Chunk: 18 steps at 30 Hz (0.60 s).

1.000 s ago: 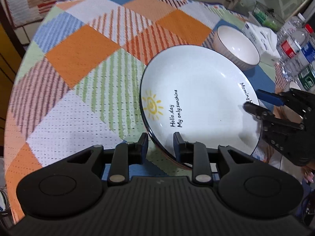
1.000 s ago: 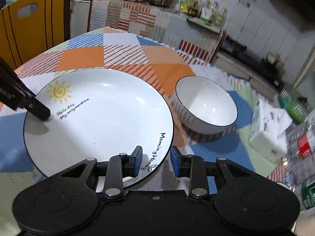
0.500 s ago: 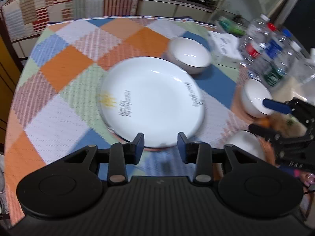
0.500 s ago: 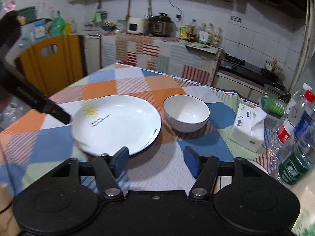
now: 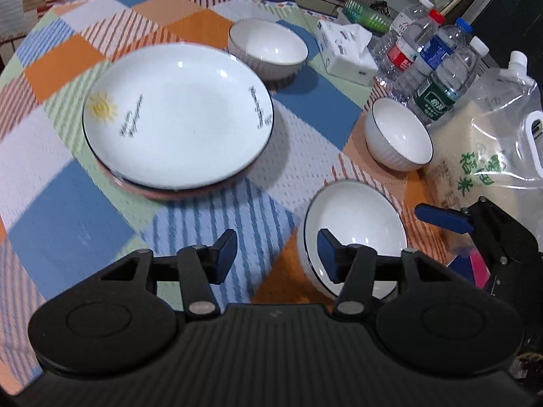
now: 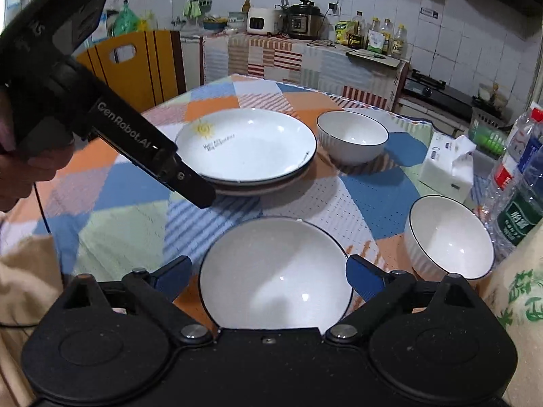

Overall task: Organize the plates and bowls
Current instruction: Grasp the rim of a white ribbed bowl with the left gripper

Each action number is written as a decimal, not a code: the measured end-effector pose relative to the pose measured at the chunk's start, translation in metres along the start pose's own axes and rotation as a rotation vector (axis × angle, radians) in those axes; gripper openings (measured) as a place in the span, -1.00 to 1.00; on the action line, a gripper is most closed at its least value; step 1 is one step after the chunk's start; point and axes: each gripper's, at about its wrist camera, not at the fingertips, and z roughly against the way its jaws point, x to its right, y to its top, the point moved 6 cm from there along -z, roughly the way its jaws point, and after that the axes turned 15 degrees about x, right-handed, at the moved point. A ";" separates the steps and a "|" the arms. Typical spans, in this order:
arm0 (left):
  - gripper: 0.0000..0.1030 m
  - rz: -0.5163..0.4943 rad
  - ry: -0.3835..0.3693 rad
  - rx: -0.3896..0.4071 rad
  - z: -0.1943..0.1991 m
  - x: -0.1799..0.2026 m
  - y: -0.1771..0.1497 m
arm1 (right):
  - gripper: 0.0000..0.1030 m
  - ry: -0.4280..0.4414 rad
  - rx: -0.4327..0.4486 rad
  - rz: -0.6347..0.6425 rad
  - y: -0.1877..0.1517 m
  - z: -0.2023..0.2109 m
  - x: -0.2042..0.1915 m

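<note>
A white plate with a sun drawing (image 5: 176,118) (image 6: 247,146) lies on top of a stack of plates in the middle of the table. Three white bowls stand around it: a far bowl (image 5: 268,47) (image 6: 353,135), a right bowl (image 5: 398,134) (image 6: 448,237), and a near bowl (image 5: 353,224) (image 6: 275,271). My left gripper (image 5: 276,254) is open and empty above the cloth, its right finger over the near bowl's rim. My right gripper (image 6: 268,279) is open wide, its fingers on either side of the near bowl, apart from it.
A patchwork cloth (image 5: 51,186) covers the round table. A tissue box (image 5: 344,51), several water bottles (image 5: 437,68) and a bag of rice (image 5: 492,142) stand along the right side. A yellow chair (image 6: 135,64) is behind the table.
Both grippers have let go of the sun plate, which now rests on the stack. Both have pulled back and up toward the near bowl and have opened wider.
</note>
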 end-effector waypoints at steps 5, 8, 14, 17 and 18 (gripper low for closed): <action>0.07 0.038 -0.021 -0.022 -0.009 0.005 -0.022 | 0.92 -0.037 -0.031 0.016 -0.013 0.003 0.001; 0.09 0.044 -0.027 0.005 -0.011 0.009 -0.027 | 0.93 -0.047 -0.050 -0.017 -0.021 0.004 0.004; 0.05 -0.010 -0.048 0.006 -0.028 0.020 -0.035 | 0.94 -0.066 -0.165 -0.029 -0.048 -0.013 0.000; -0.12 -0.023 -0.069 0.003 -0.032 0.022 -0.038 | 0.94 -0.088 -0.219 0.026 -0.059 -0.026 -0.004; -0.26 -0.026 -0.077 0.006 -0.033 0.023 -0.039 | 0.94 -0.088 -0.214 0.038 -0.059 -0.029 -0.005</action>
